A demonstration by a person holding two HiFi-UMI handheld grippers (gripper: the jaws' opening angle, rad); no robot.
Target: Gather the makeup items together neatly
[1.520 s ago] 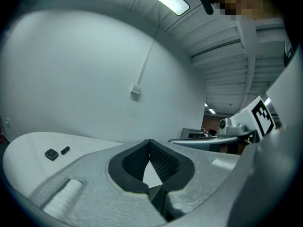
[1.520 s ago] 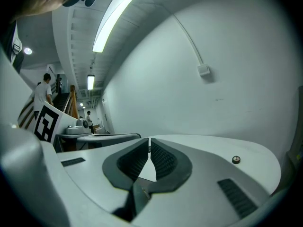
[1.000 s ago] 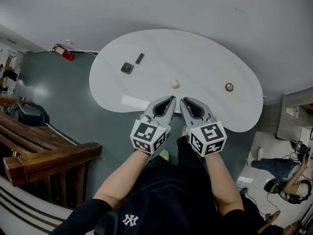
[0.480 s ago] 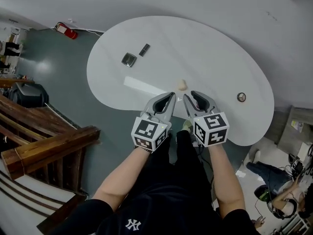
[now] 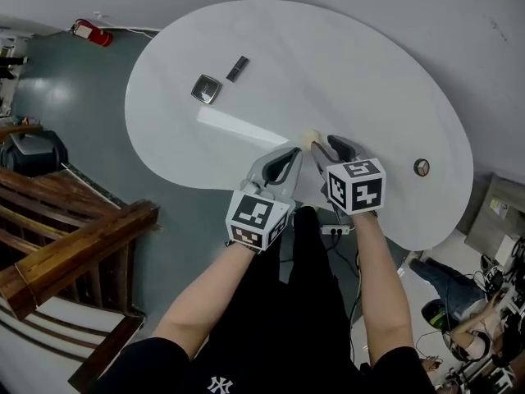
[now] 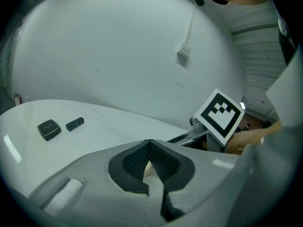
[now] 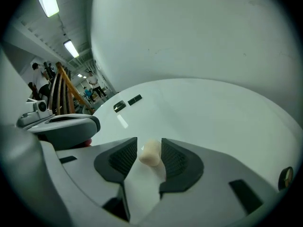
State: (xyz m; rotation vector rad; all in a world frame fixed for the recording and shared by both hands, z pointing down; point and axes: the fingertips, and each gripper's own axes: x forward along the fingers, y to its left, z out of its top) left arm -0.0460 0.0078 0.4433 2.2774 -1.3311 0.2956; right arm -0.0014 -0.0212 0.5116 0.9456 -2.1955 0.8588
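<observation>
Beige sponge [image 7: 151, 155] sits on the white counter [image 5: 328, 72], near its front edge. It stands between the jaws of my right gripper [image 7: 149, 140]. Those jaws are about half apart and have just been opening. The pads flank the sponge without pressing on it; nothing is held.

Left gripper [image 6: 149, 143] is just left of the sponge, jaw tips together, nothing in them. Through the gap below its tips a bit of the sponge shows.

Well away from the sponge, up and to the left in the head view, lie a dark square compact [image 5: 206, 89] and a black lipstick [image 5: 237, 69]. These two are near each other, not touching. To the right of the sponge, toward the counter's right end, lies a small round item [image 5: 422, 167], alone.

Counter is kidney-shaped, glossy, with a bright bar of reflected light left of the sponge. Wall behind is plain grey. Grey-green floor [image 5: 82, 97] to the left carries a red fire extinguisher [image 5: 85, 32] by the wall. A wooden railing [image 5: 74, 253] lies nearer me.
</observation>
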